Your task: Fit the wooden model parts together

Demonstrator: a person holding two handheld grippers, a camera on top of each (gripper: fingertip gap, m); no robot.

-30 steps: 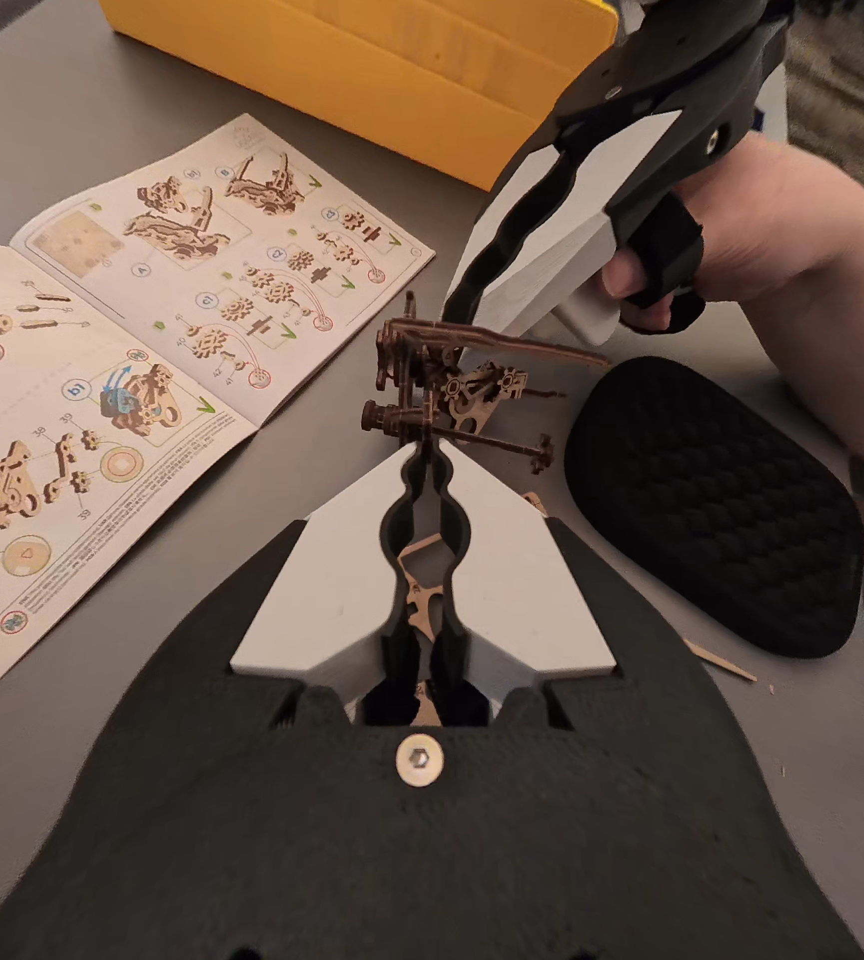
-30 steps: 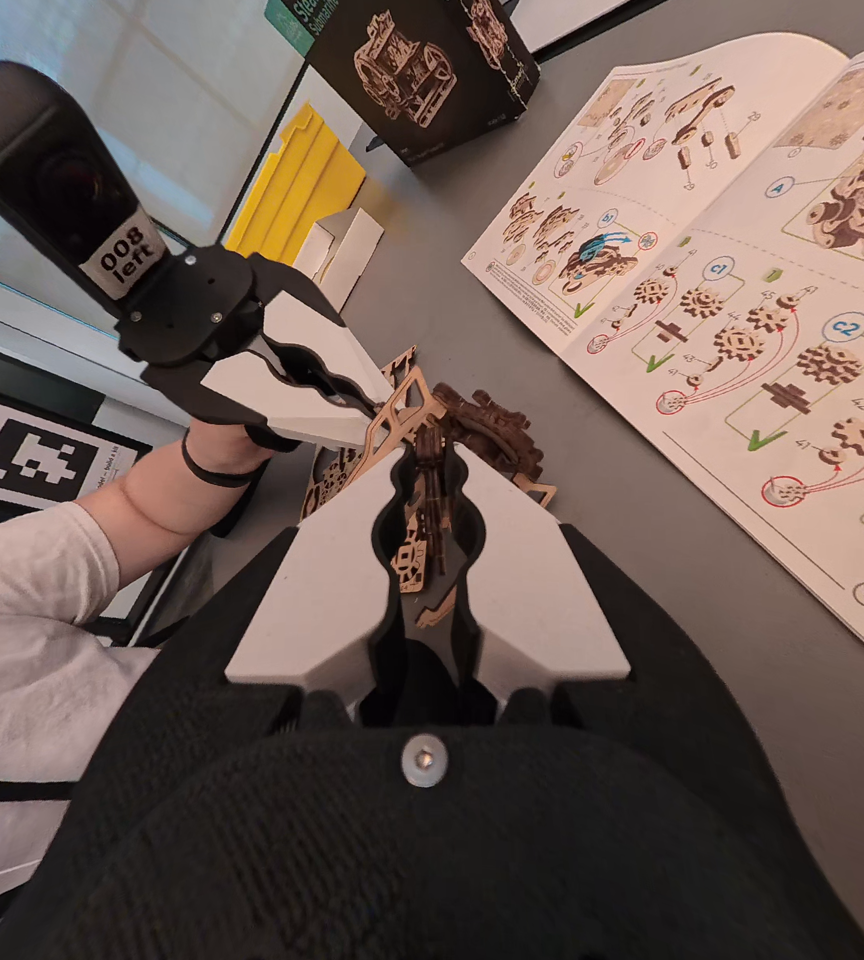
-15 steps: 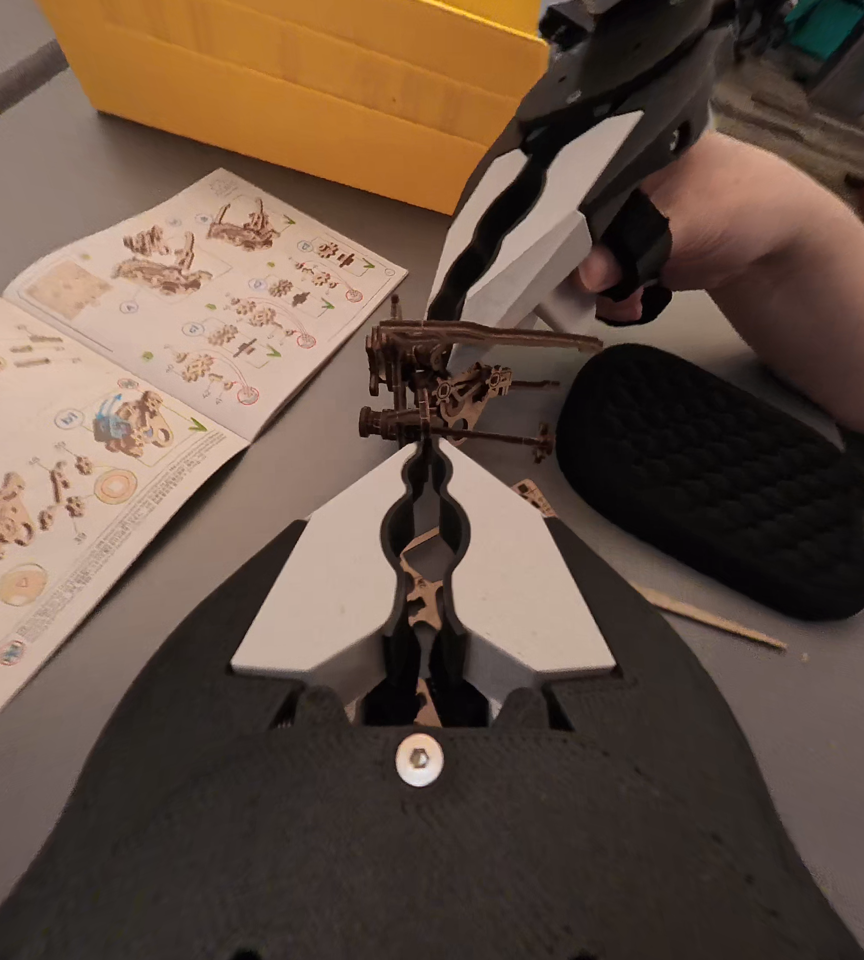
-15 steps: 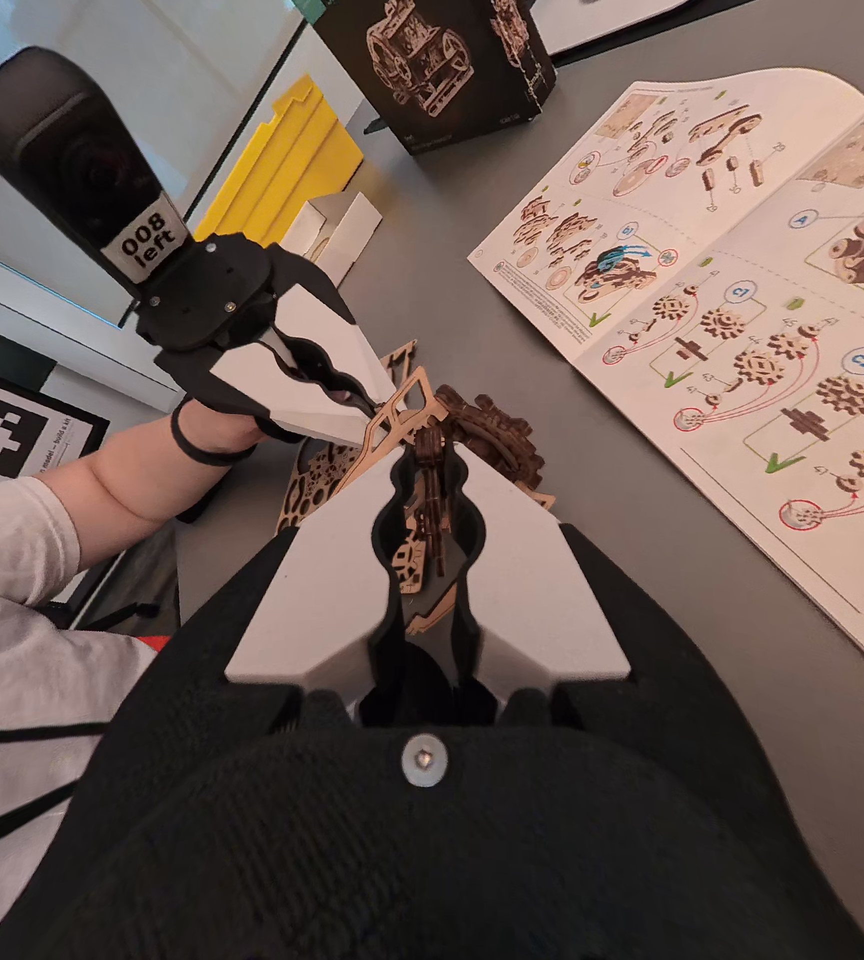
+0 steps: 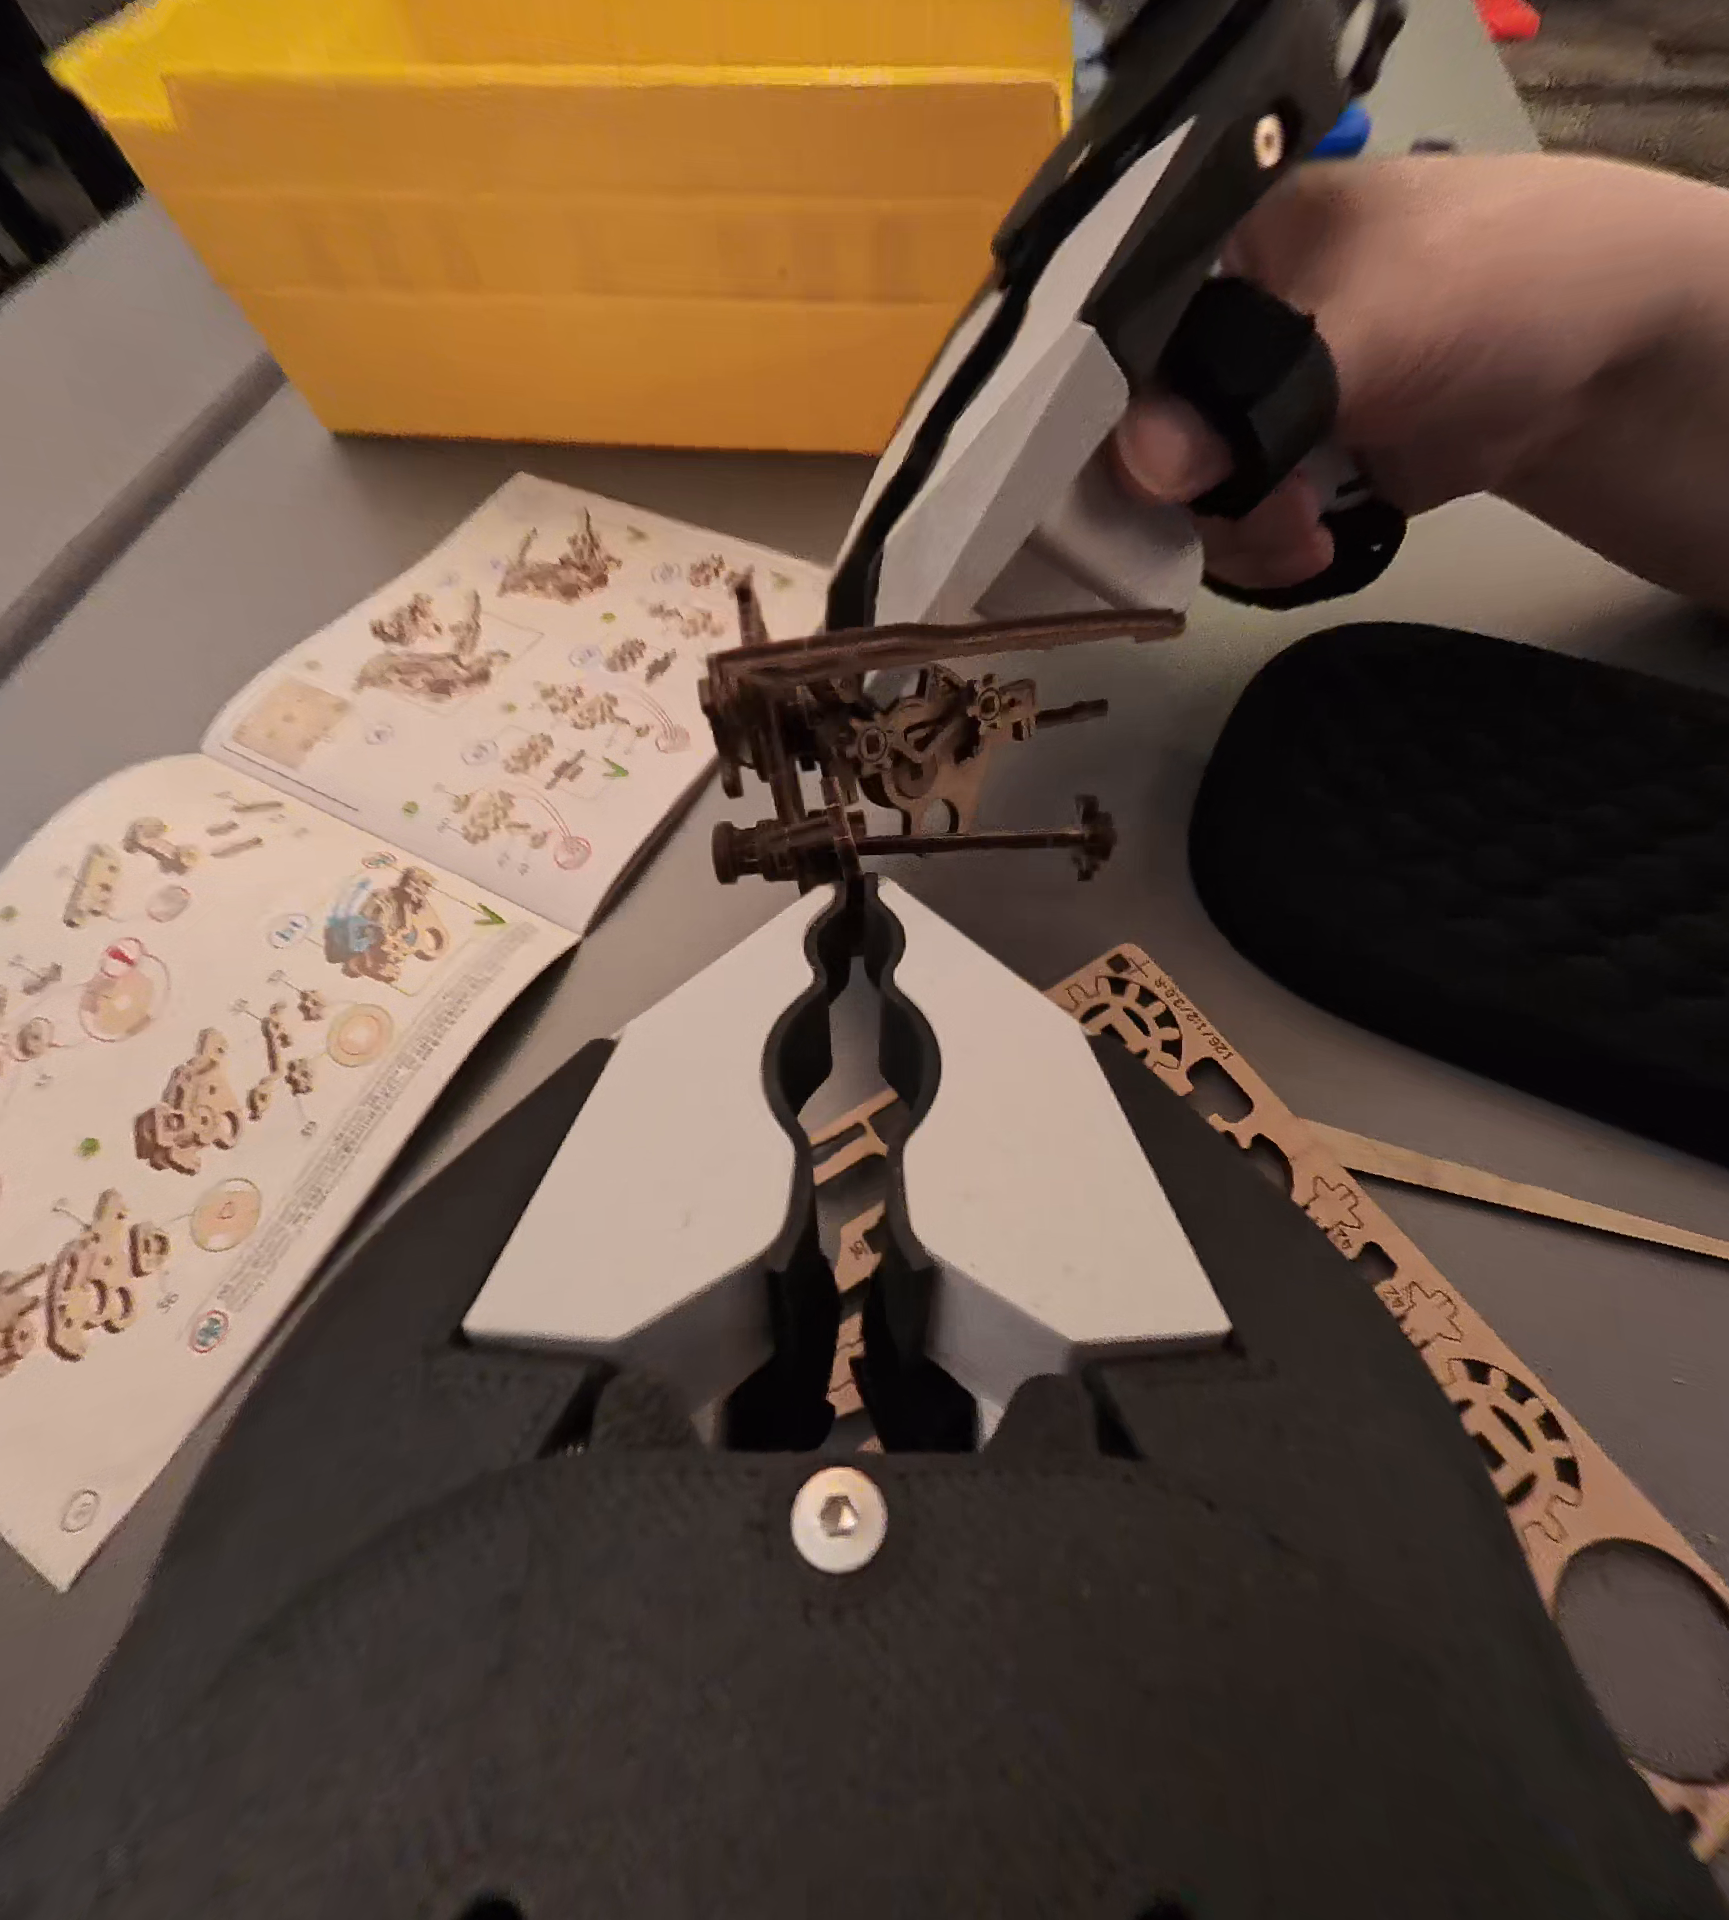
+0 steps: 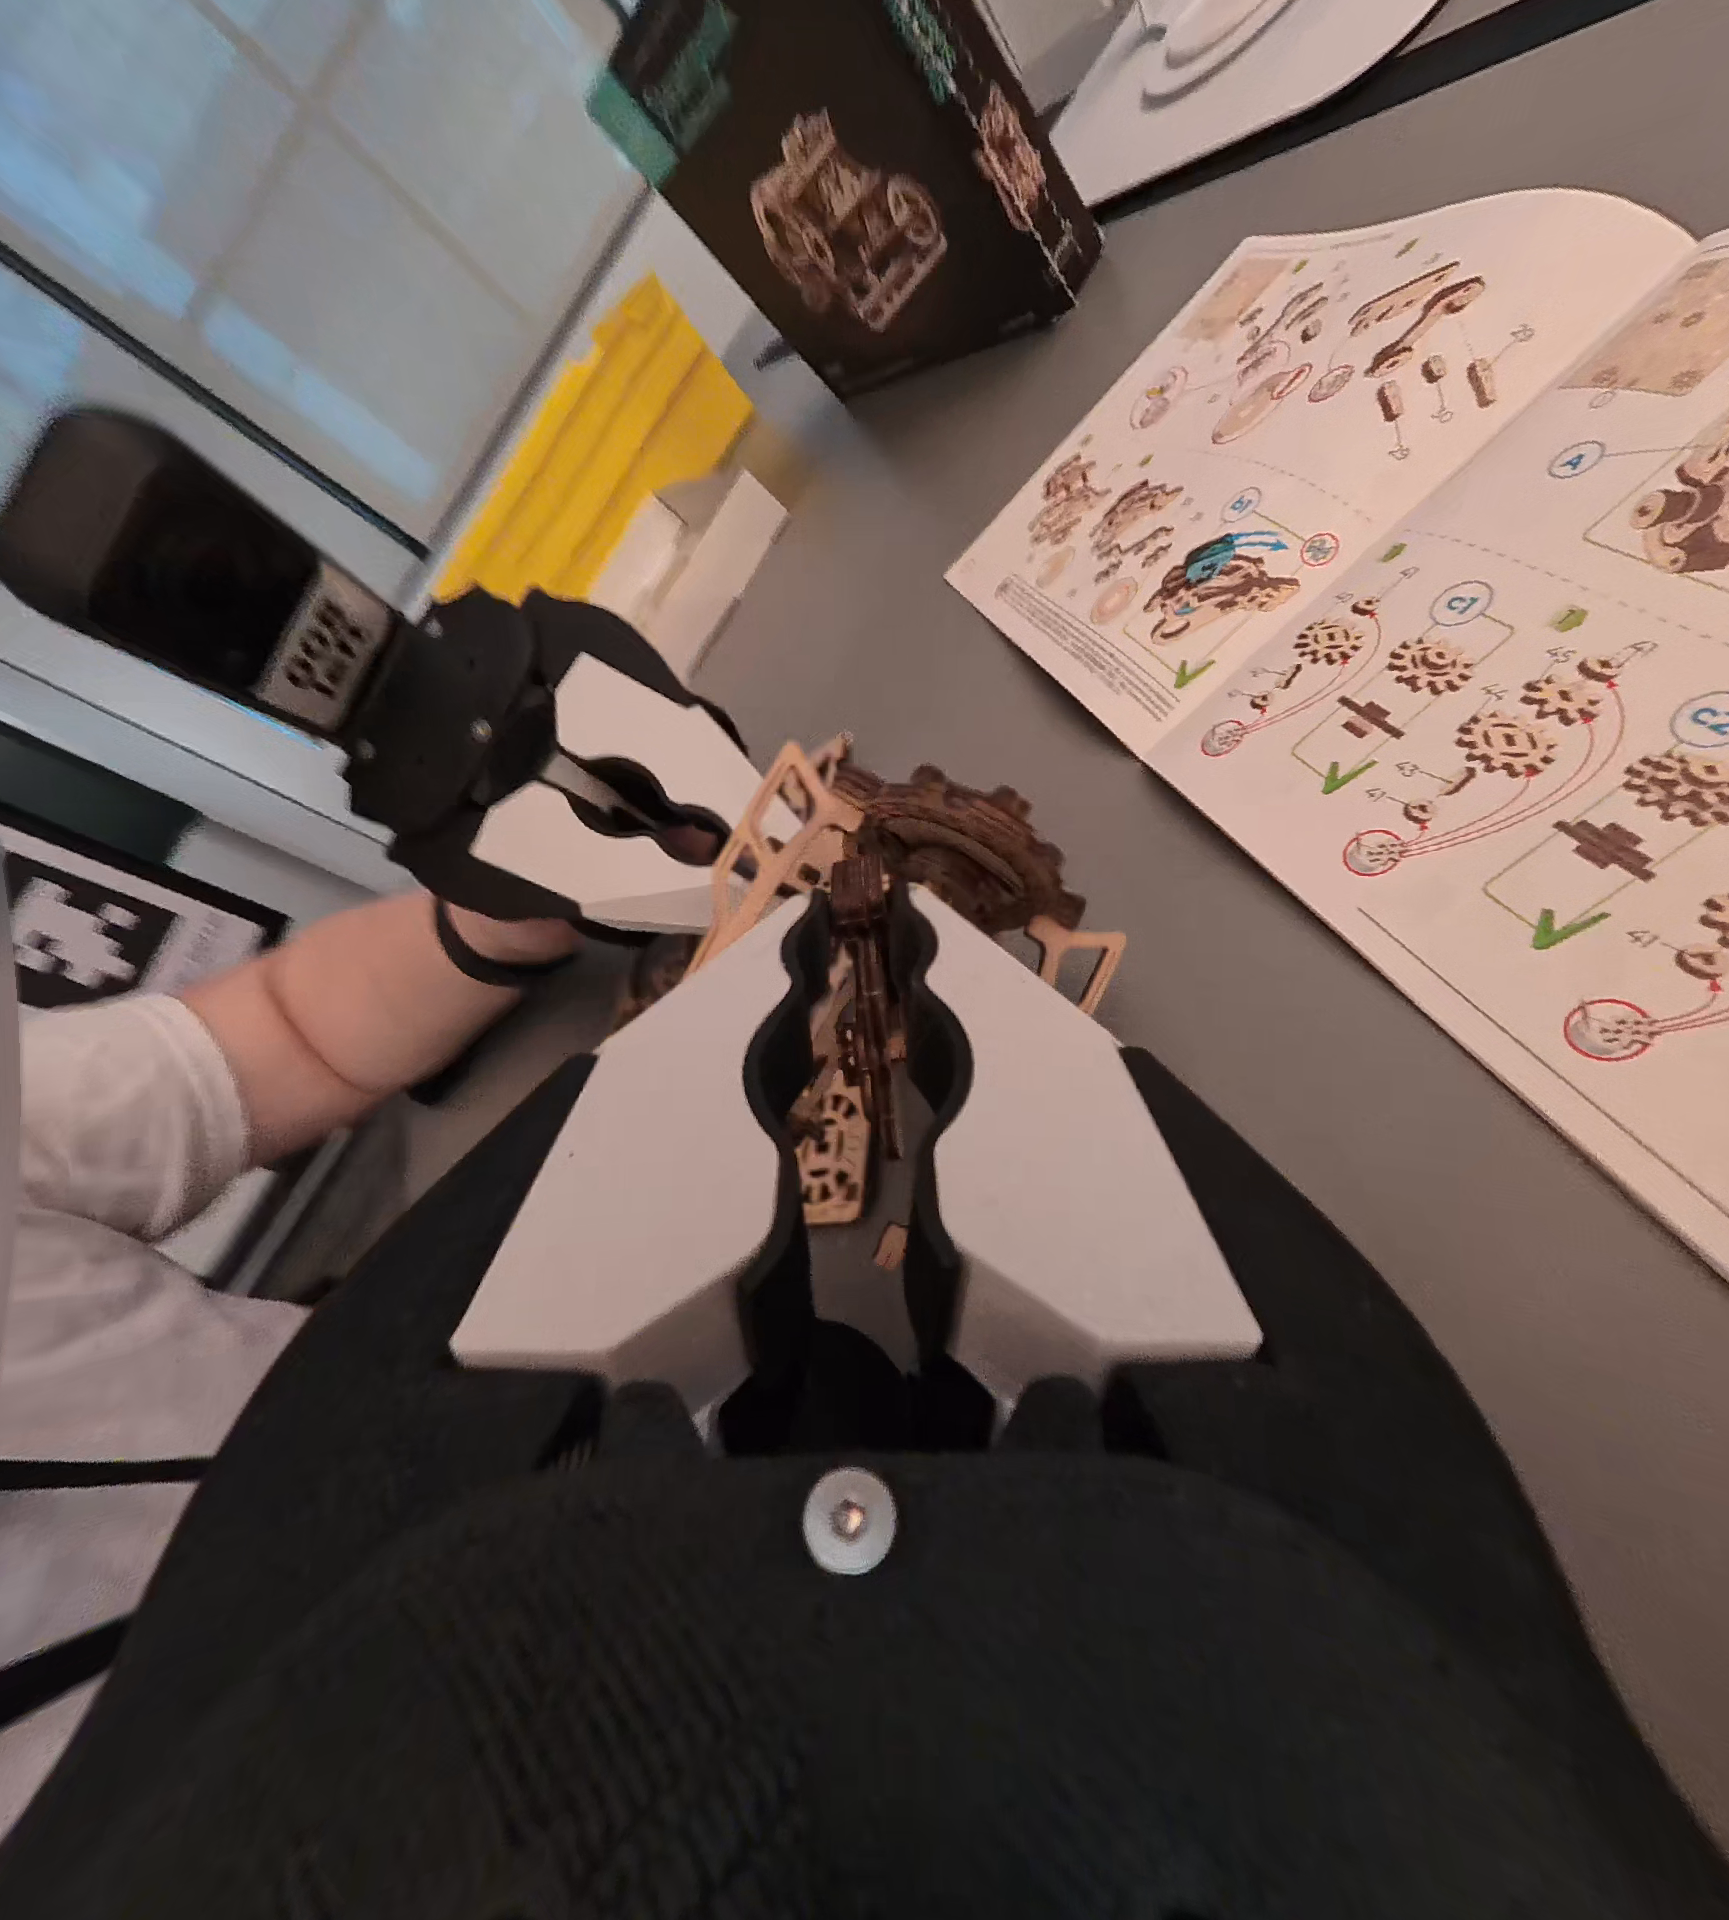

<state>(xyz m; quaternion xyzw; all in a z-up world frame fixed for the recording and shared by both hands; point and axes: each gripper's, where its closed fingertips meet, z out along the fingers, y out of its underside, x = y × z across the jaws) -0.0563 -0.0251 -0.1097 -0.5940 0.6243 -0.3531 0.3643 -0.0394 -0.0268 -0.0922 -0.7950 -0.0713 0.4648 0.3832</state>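
A small wooden model (image 5: pixel 901 732) of dark gears, axles and a flat top bar hangs above the grey table (image 5: pixel 60 468). My left gripper (image 5: pixel 852 896) is shut on its lower edge, just under an axle. My right gripper (image 5: pixel 844 623) comes down from the upper right and is shut on the top bar. In the right wrist view my right gripper (image 6: pixel 860 883) is shut on the model (image 6: pixel 964 842), whose pale frame and dark gears show past the tips. The left gripper (image 6: pixel 709 844) clamps the model from the left.
An open instruction booklet (image 5: pixel 216 1039) lies left, also showing in the right wrist view (image 6: pixel 1462 675). A yellow bin (image 5: pixel 611 229) stands behind. A black pad (image 5: pixel 1525 883), a punched wooden part sheet (image 5: pixel 1359 1247) and a thin wood strip (image 5: pixel 1566 1216) lie right. A black kit box (image 6: pixel 870 197) stands far back. Only a small space, under 4 cm, lies between the two pairs of fingers.
Both grippers have kept their hold on the model and have moved together up and back from the table. More of the yellow bin and the part sheet have come into view.
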